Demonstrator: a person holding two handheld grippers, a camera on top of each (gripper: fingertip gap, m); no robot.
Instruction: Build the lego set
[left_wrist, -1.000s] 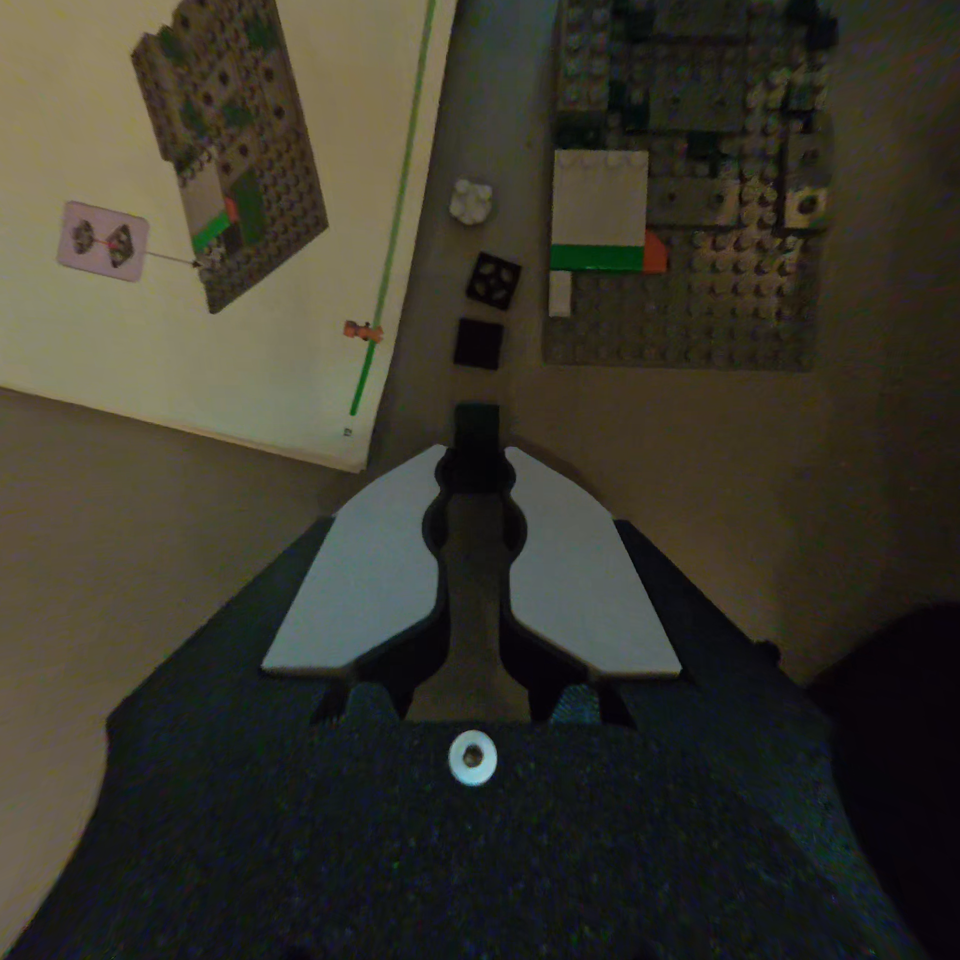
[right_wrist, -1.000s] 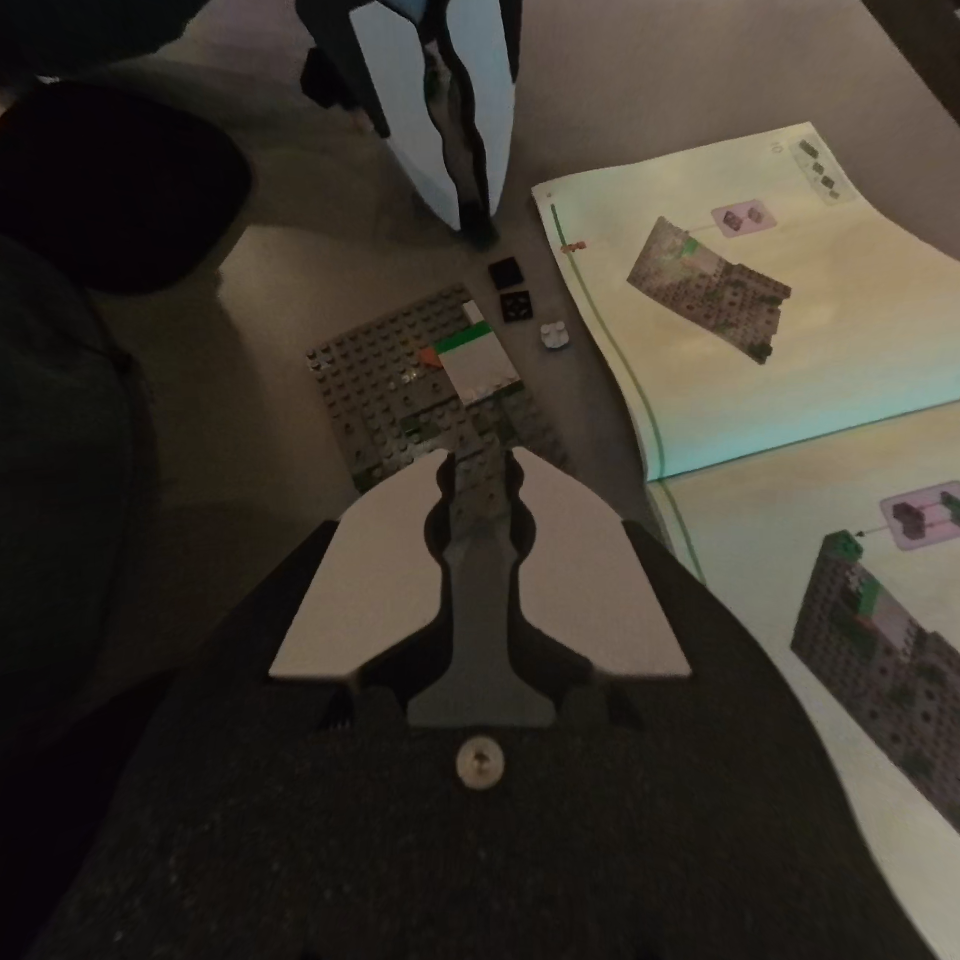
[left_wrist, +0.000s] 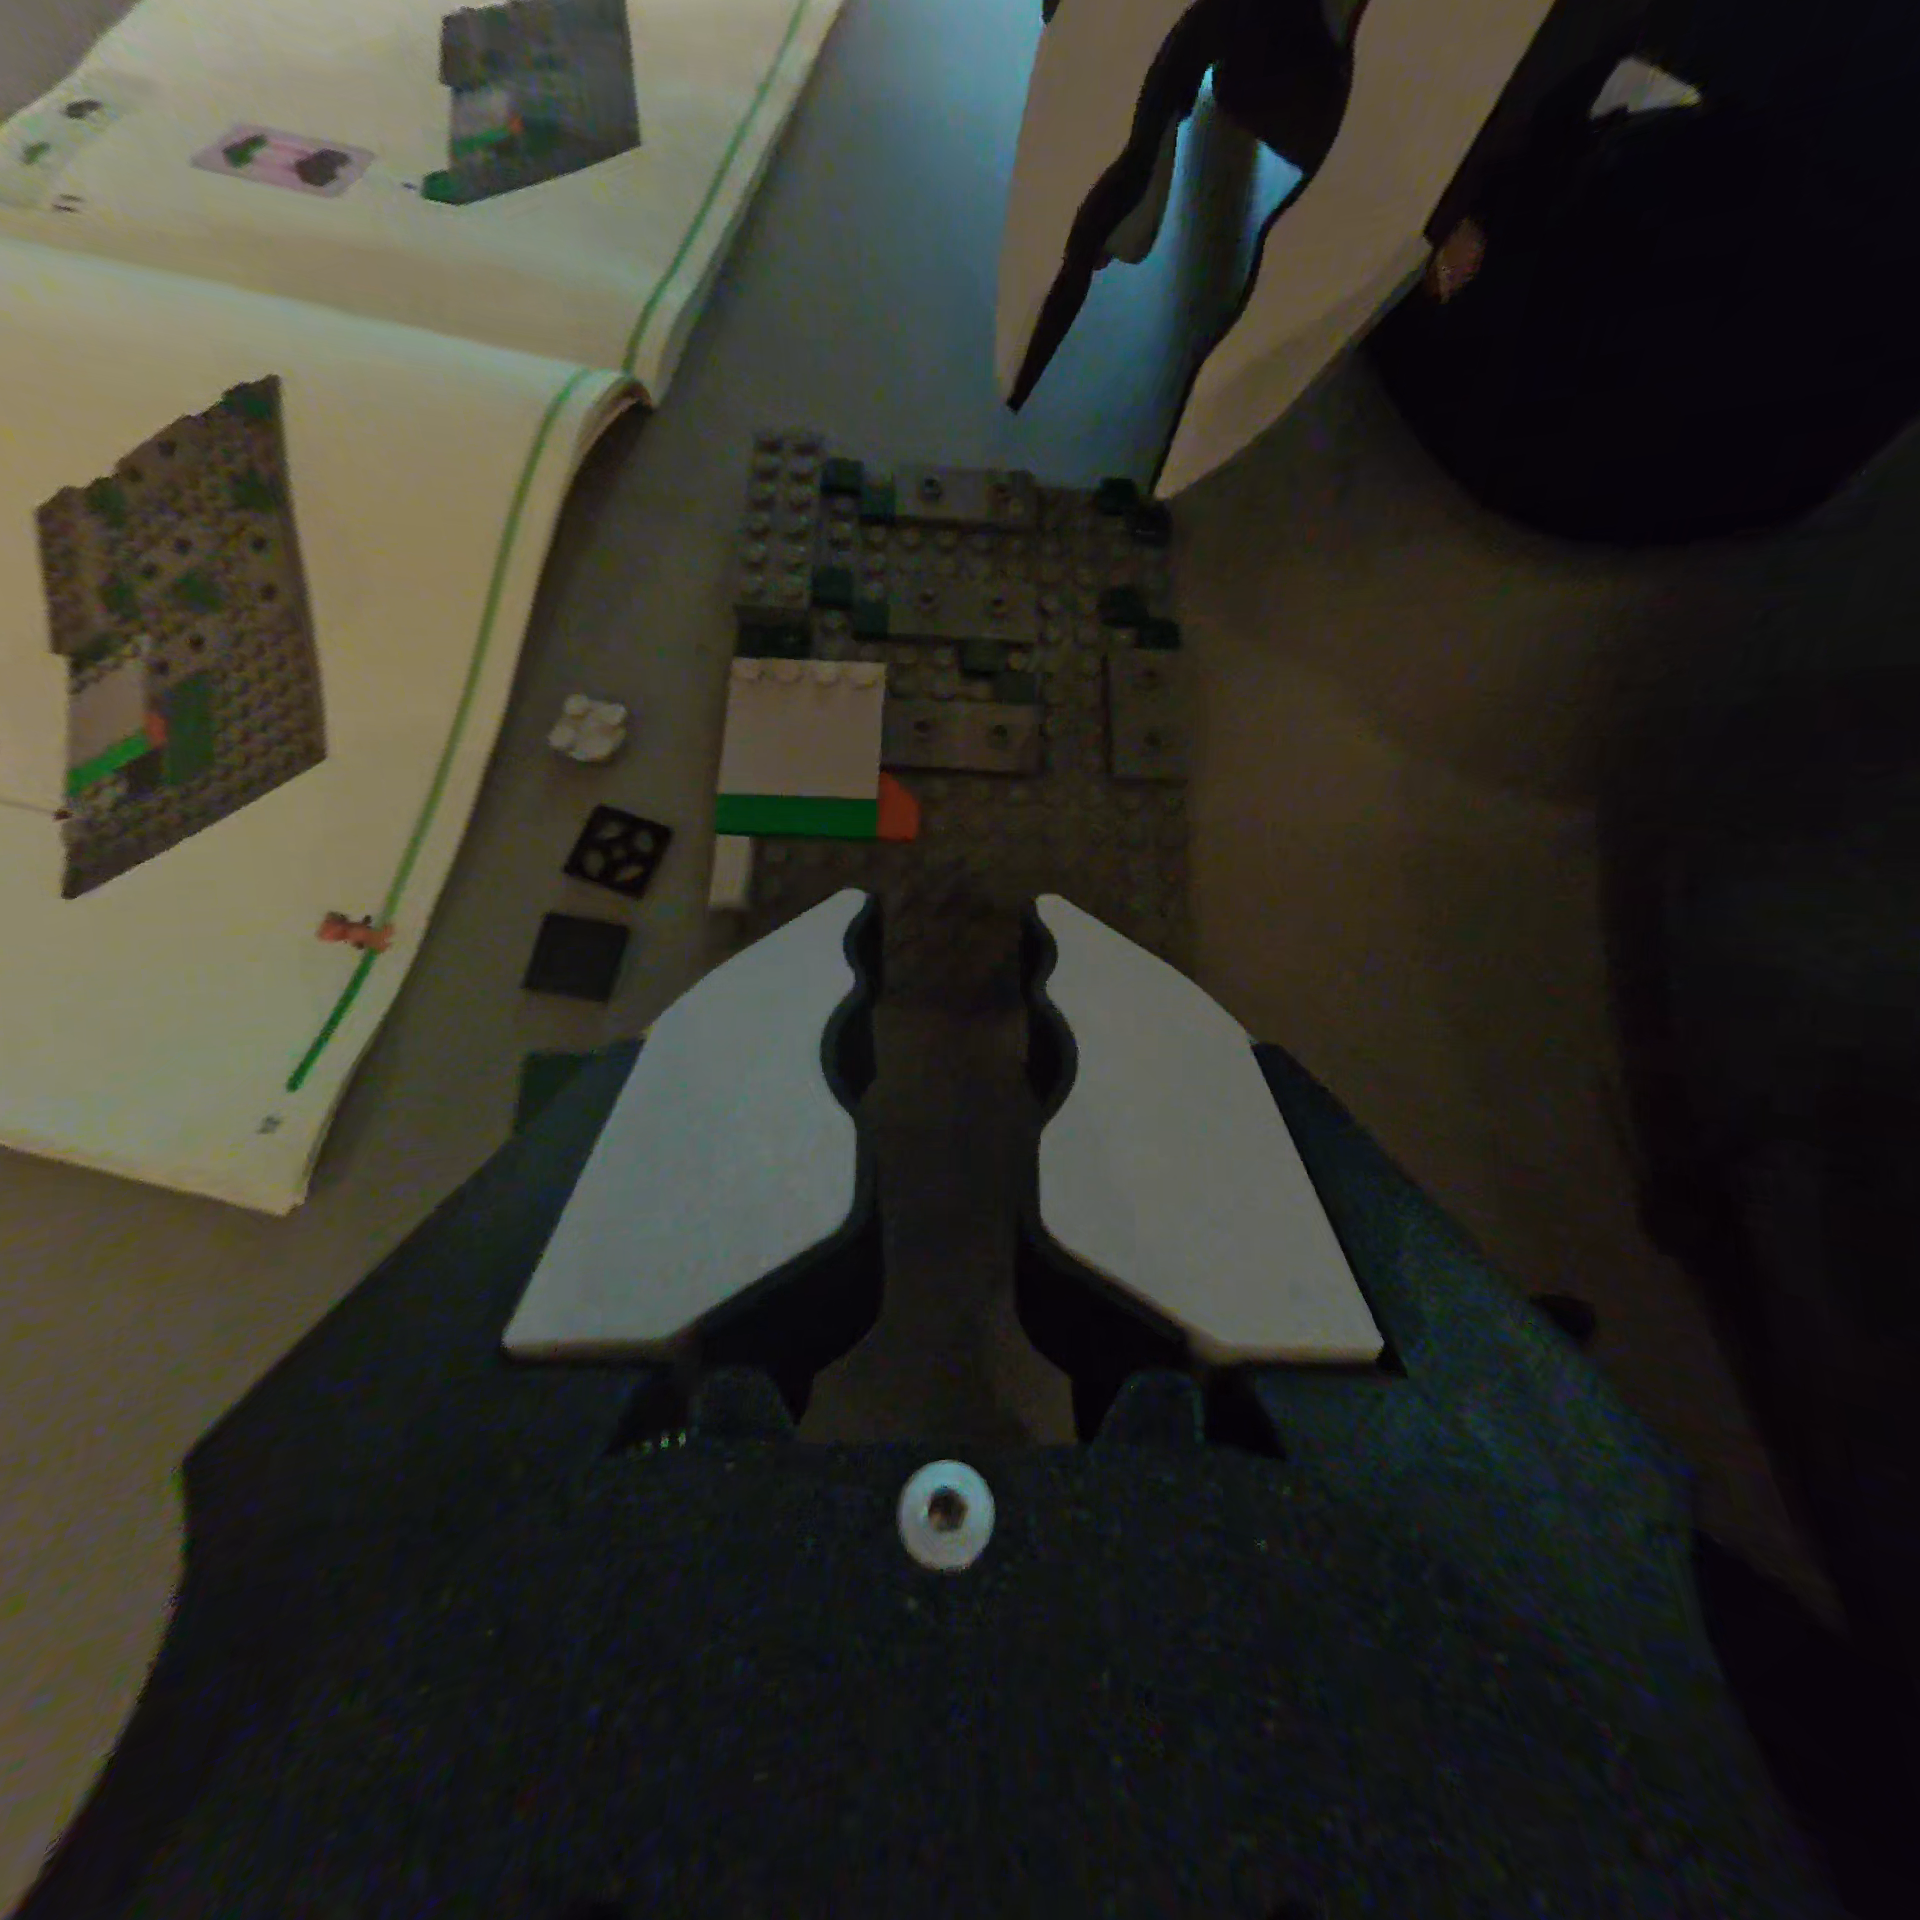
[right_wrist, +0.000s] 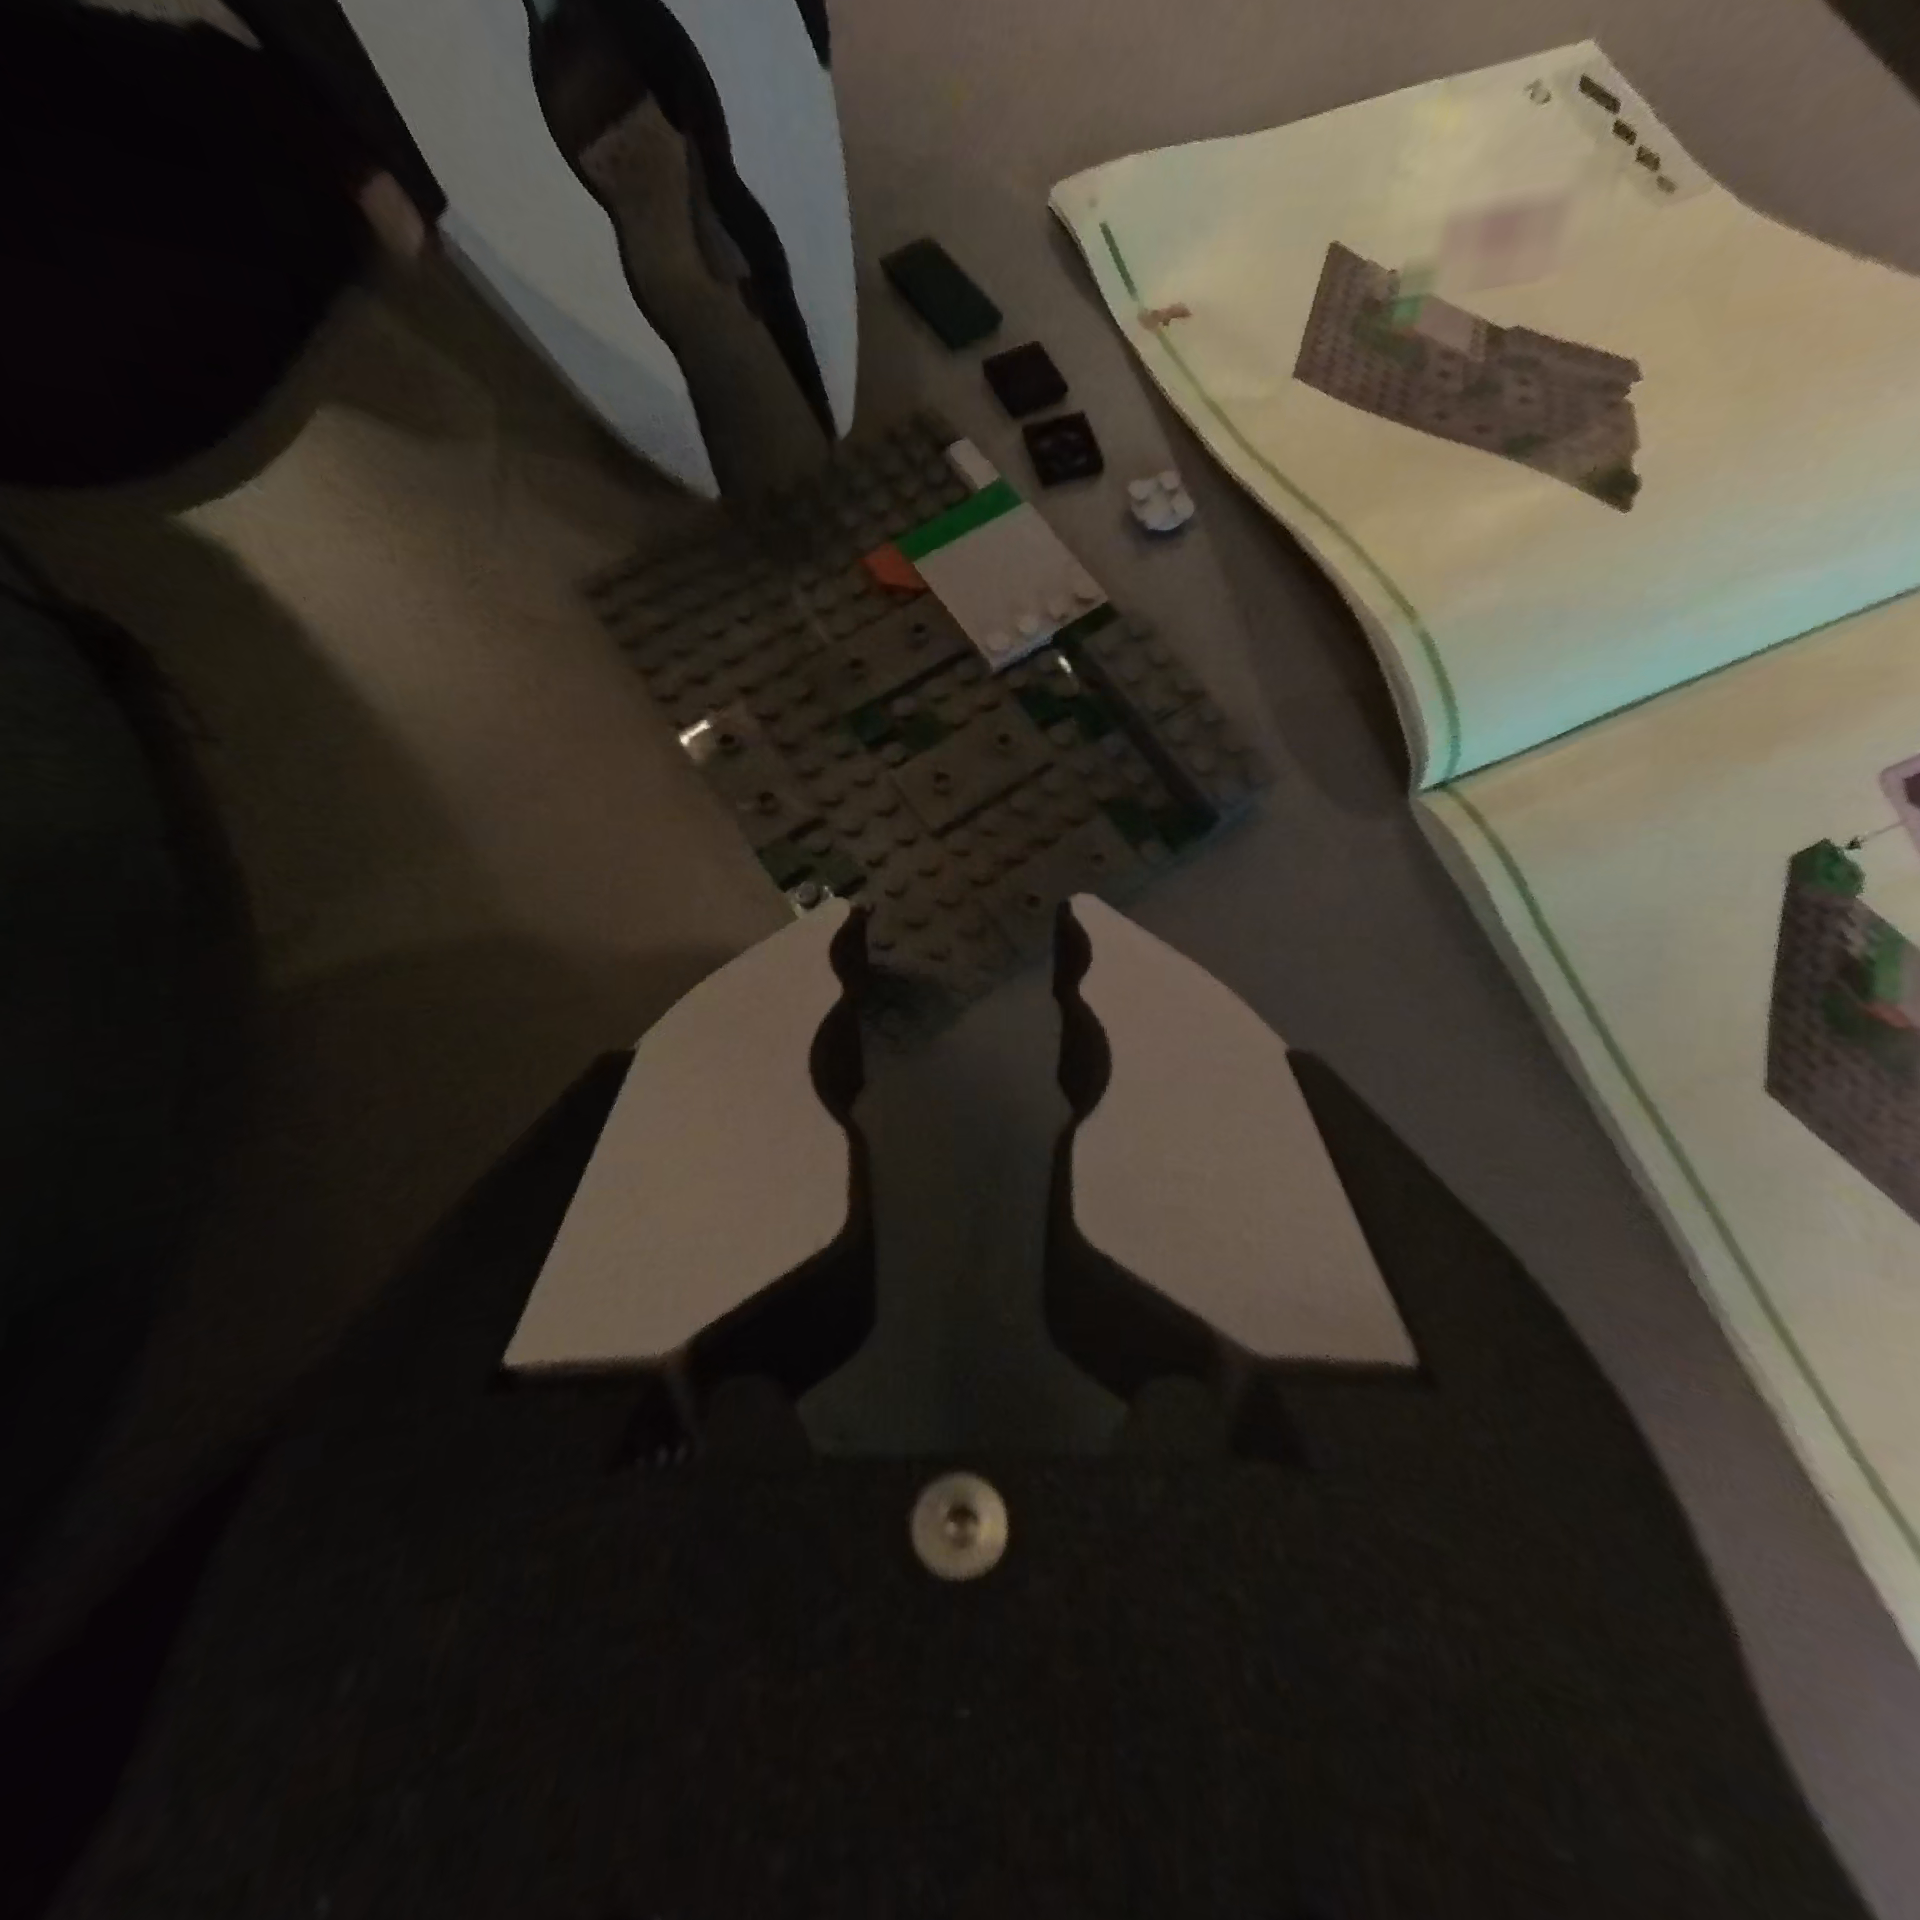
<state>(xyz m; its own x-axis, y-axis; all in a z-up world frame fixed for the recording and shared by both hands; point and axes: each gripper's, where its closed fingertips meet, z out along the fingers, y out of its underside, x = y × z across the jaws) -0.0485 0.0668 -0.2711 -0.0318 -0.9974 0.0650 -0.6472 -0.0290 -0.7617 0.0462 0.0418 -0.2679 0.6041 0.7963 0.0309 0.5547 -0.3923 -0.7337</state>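
Dim room, plain grey-brown table. Left gripper hangs over the near edge of the studded grey baseplate, jaws parted, nothing between them. Right gripper faces it from the far edge, also apart and empty. Beside the baseplate lie a dark green tile, two black squares and a white round stud; past them, the open booklet, glossy pages.
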